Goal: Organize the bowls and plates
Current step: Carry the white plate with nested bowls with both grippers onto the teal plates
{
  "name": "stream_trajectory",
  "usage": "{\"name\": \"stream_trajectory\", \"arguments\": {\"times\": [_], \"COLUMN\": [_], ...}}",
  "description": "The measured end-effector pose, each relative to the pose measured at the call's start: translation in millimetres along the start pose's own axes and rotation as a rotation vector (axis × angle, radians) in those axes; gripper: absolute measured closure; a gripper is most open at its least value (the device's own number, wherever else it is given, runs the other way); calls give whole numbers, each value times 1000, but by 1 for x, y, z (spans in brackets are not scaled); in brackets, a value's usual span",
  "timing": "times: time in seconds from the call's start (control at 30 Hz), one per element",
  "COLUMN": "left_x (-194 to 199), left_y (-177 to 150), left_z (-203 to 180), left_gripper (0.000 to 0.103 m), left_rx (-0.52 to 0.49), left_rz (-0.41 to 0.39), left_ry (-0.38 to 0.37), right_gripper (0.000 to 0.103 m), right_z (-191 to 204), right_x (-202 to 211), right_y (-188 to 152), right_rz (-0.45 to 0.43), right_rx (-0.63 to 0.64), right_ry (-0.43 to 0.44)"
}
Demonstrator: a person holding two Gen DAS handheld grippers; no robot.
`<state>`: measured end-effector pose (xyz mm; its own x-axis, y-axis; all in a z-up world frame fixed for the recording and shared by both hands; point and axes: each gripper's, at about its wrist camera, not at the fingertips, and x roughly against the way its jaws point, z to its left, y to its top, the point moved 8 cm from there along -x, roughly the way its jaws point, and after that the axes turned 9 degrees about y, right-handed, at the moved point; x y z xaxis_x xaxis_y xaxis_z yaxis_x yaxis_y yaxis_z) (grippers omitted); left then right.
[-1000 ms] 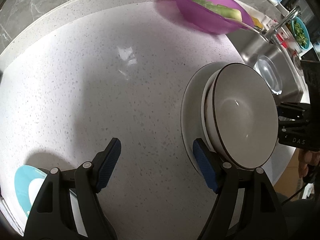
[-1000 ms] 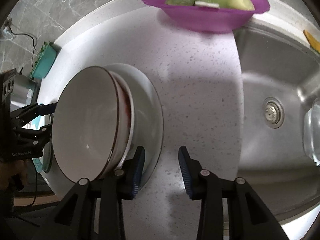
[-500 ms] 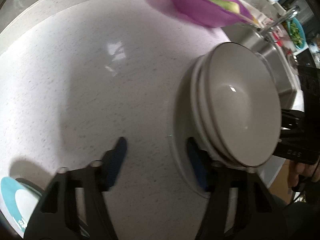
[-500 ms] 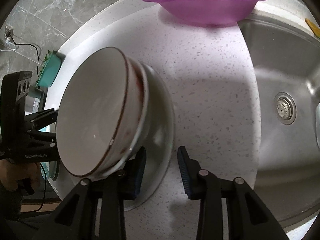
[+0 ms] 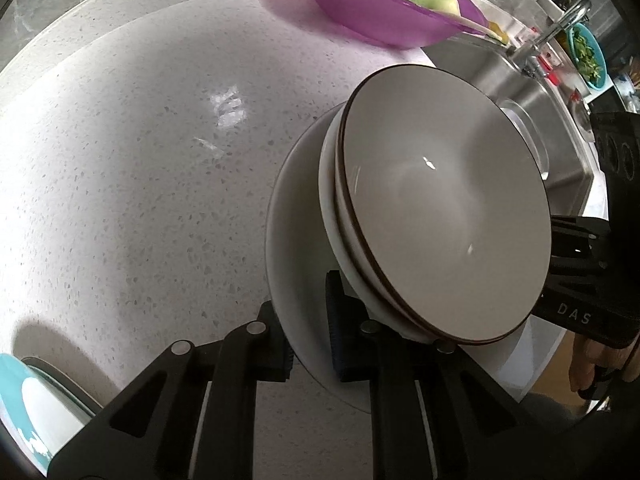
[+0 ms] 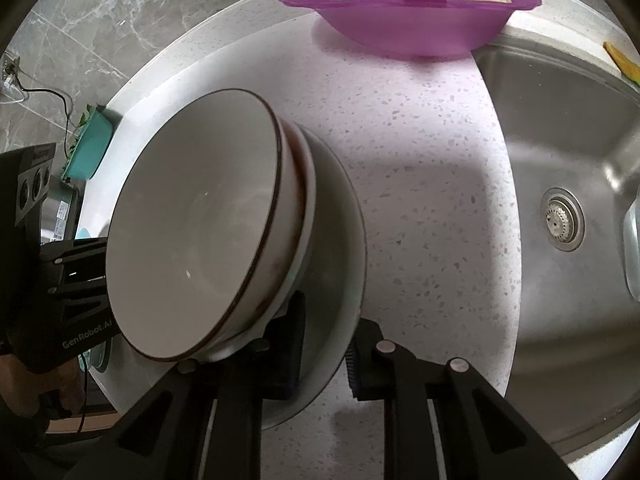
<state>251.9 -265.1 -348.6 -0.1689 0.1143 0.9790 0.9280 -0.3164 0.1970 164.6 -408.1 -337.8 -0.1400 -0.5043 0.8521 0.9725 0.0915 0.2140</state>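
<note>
A white plate (image 5: 296, 216) carries a stack of two brown-rimmed bowls (image 5: 444, 208). My left gripper (image 5: 310, 350) is shut on the plate's near rim, one finger under it and one on top. My right gripper (image 6: 324, 354) is shut on the opposite rim of the same plate (image 6: 344, 240), beside the bowls (image 6: 192, 232). The plate sits tilted and looks raised off the speckled counter (image 5: 140, 160) between the two grippers.
A purple bowl of green vegetable pieces (image 6: 408, 12) stands at the counter's back. A steel sink (image 6: 560, 200) lies to the right. A teal and white plate (image 5: 24, 404) sits at the left wrist view's lower left. A teal container (image 6: 90, 148) stands beyond the counter's left end.
Both grippers have closed onto the plate's rim from opposite sides. The plate with the bowls has tilted and come up off the counter.
</note>
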Motion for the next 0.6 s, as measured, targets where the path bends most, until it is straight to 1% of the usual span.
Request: {"name": "stream_trajectory", "arguments": {"times": [0.33, 0.5, 0.6], "left_x": [13, 33, 51], "left_y": [-13, -16, -19], "left_z": [1, 2, 6], "left_gripper": [92, 92, 91], "left_rx": [8, 25, 39], "left_rz": [-28, -55, -75], "left_ry": [2, 0, 2], "right_gripper": [84, 84, 84], "right_z": [3, 14, 24], "right_x": [7, 19, 28], "right_y": [-1, 2, 5], "right_rz": [-15, -29, -37], "right_rx": [9, 33, 55], "right_ry": [-11, -16, -14]}}
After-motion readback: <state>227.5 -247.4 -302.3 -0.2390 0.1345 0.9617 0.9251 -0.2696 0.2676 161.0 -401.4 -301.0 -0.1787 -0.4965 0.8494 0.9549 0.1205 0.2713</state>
